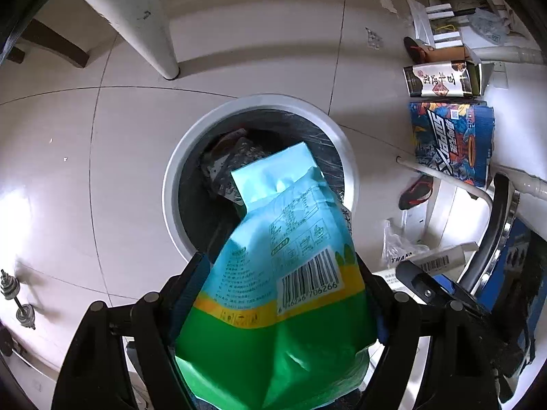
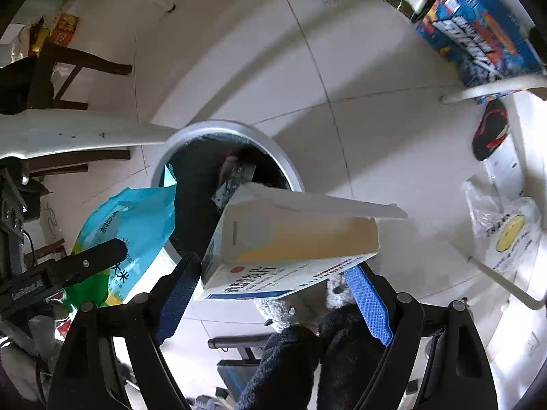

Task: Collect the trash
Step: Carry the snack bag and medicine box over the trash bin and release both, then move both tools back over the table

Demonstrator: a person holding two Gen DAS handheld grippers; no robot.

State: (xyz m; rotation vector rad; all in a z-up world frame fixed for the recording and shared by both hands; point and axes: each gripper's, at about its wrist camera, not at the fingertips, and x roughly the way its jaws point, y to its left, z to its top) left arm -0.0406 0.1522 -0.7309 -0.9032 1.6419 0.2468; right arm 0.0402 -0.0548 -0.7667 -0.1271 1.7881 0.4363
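Snack bag (image 1: 273, 273) showing glossy plastic film, creased. Box (image 2: 287, 239) looking like matt cardboard, printed face smooth. Bin liner (image 1: 328, 157) gleaming, thin wrinkled plastic. Floor tiles (image 1: 85, 188) shining, smooth glazed. Fingers (image 2: 367, 304) wearing rough blue textured pads.

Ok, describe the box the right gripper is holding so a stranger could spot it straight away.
Find the round white-rimmed bin on the tiled floor. Just beside its rim, the right gripper holds a small white box between its jaws. Unlike the blue-green bag to its left, it is cardboard, with an open flap.
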